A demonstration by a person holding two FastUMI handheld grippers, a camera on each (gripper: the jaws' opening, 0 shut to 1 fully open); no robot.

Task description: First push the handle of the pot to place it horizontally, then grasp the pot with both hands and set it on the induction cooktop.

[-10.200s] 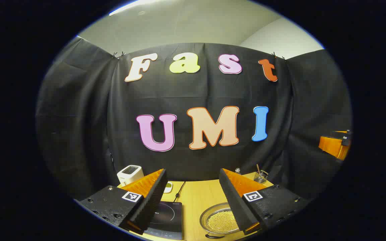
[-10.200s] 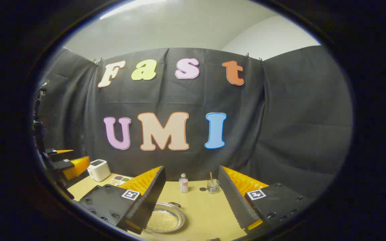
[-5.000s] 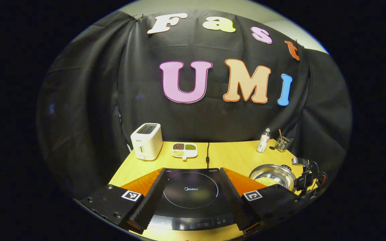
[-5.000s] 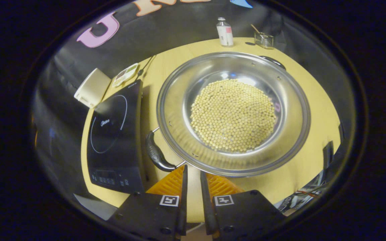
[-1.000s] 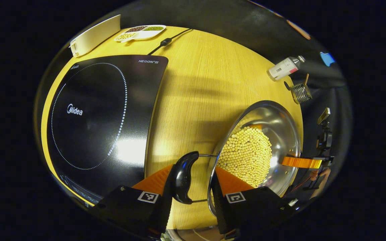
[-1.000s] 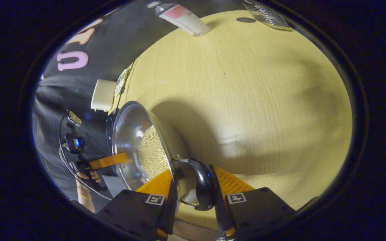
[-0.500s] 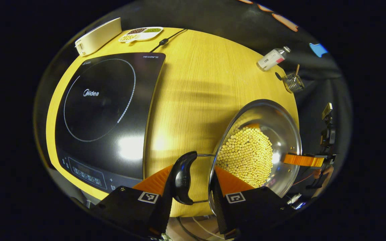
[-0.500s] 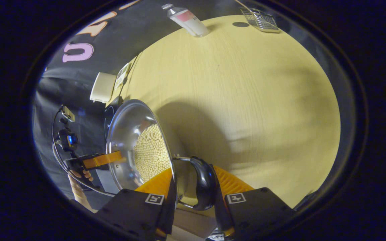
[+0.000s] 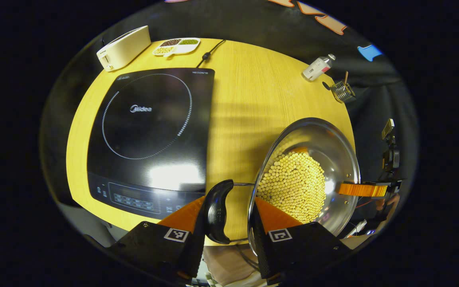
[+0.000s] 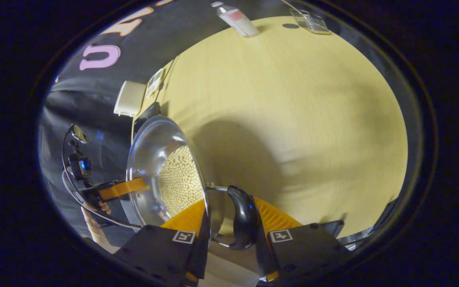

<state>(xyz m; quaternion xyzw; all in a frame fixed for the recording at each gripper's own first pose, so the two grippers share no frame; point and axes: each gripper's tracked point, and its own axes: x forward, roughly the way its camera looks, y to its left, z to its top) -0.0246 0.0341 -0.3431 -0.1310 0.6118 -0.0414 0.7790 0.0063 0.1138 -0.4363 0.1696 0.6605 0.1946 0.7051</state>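
Pale wooden tabletop (image 9: 249, 95) is carrying a flat black induction cooktop (image 9: 150, 131) on one side, and a shiny steel pot (image 9: 329, 159) full of small yellow beans (image 9: 293, 185) is hanging just beside it, not over the glass. Left gripper (image 9: 225, 223) is clenching the pot's curved black handle (image 9: 217, 211) between both fingers, while the right gripper (image 10: 229, 231) is clamping the opposite black handle (image 10: 243, 219). Against the black cloth wall, a white toaster (image 9: 124, 42) and a small white bottle (image 9: 317, 67) are sitting well apart.
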